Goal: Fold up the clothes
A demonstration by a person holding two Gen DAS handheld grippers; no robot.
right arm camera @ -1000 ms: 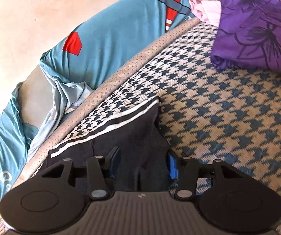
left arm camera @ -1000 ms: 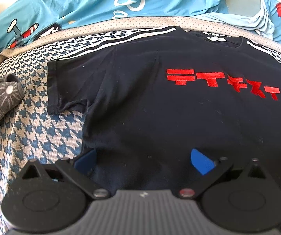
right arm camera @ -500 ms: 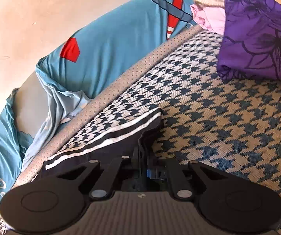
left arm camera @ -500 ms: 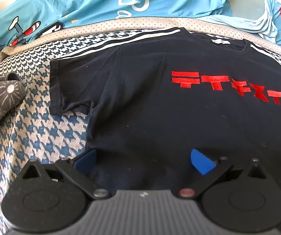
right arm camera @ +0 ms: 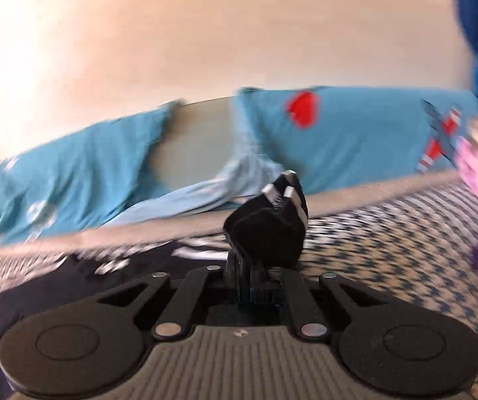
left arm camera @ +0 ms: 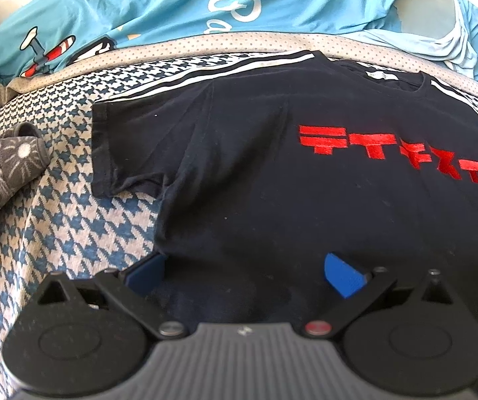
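Right tool (right arm camera: 258, 286) pinches the T-shirt's (left arm camera: 305, 200) striped sleeve (right arm camera: 268, 226), lifted off the bed (right arm camera: 388, 250). Left tool (left arm camera: 243, 271) spread over the hem. Red lettering (left arm camera: 388, 148) unreadable.

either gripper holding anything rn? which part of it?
Right gripper: jaws shut on the black T-shirt, pinching its white-striped sleeve end. Left gripper: jaws open over the shirt's hem, holding nothing.
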